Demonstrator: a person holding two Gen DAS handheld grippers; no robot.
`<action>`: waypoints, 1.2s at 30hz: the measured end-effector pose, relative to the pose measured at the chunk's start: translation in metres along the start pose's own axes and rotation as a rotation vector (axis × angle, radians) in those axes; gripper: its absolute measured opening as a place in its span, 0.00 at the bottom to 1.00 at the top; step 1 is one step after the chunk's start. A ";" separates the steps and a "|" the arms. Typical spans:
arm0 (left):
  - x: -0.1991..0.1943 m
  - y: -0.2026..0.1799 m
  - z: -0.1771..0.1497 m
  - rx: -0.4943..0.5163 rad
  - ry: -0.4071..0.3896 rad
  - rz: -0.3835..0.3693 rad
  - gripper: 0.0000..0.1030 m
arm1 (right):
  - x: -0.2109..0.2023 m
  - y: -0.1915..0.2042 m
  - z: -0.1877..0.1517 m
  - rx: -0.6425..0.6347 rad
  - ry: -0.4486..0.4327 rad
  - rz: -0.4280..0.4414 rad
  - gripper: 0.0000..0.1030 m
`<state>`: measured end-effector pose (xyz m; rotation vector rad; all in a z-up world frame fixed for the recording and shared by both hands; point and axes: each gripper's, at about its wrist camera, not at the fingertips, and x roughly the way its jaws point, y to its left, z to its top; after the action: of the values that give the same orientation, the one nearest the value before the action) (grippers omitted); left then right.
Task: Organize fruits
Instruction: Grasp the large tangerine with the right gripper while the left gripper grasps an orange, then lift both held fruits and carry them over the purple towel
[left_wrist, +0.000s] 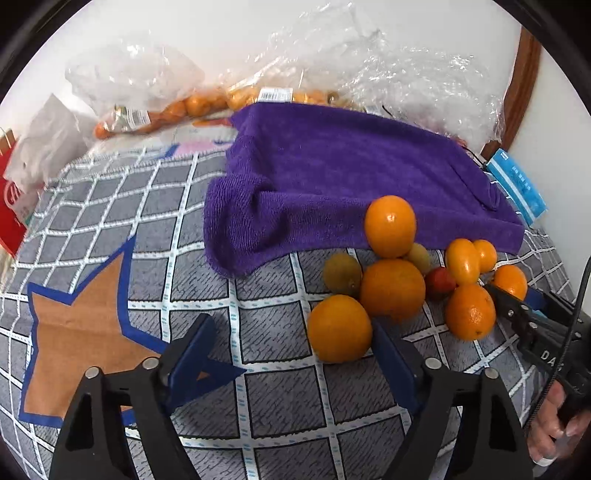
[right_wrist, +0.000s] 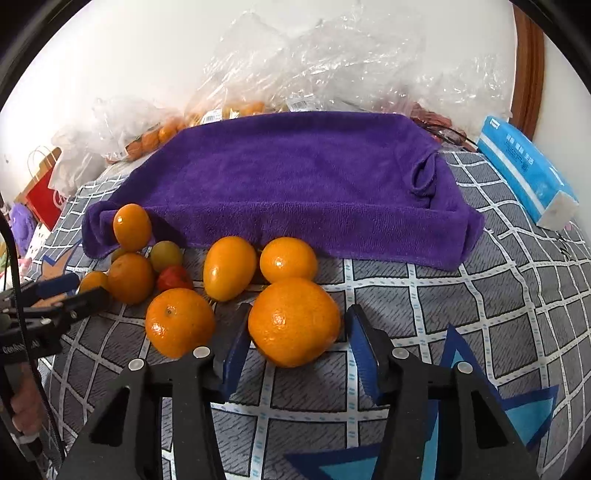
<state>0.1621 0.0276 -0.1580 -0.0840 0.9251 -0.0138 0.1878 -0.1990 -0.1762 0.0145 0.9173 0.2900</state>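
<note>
The left gripper (left_wrist: 295, 354) has its jaws apart with nothing between the pads; an orange (left_wrist: 339, 328) lies just beyond and inside its right finger (left_wrist: 397, 363), touching or nearly so, while the left finger (left_wrist: 192, 354) stands well clear over bare checked cloth (left_wrist: 258, 306). If these jaws close from here, the right pad would likely shove that fruit sideways rather than trap it, and it leans against the stacked pile (left_wrist: 392, 288) behind, which could roll.

The right gripper (right_wrist: 297, 343) straddles the big orange (right_wrist: 294, 321): the left pad looks to be touching its side, the right pad stands just off it, so it is not yet clamped. A lopsided squeeze could squirt the round fruit forward toward the purple towel (right_wrist: 295, 177). Another orange (right_wrist: 180, 322) sits just outside the left finger and may get nudged.
</note>
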 end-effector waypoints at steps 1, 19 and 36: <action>0.000 -0.003 -0.001 0.014 -0.009 0.002 0.73 | -0.001 0.000 0.000 0.003 0.000 0.003 0.51; -0.006 -0.015 -0.009 0.049 -0.045 -0.044 0.31 | -0.007 0.000 -0.002 0.005 -0.013 0.005 0.43; -0.034 0.002 0.005 -0.056 -0.035 -0.110 0.31 | -0.049 0.003 -0.005 0.048 -0.057 -0.021 0.43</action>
<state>0.1459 0.0313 -0.1283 -0.1866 0.8847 -0.0885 0.1548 -0.2093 -0.1404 0.0576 0.8670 0.2472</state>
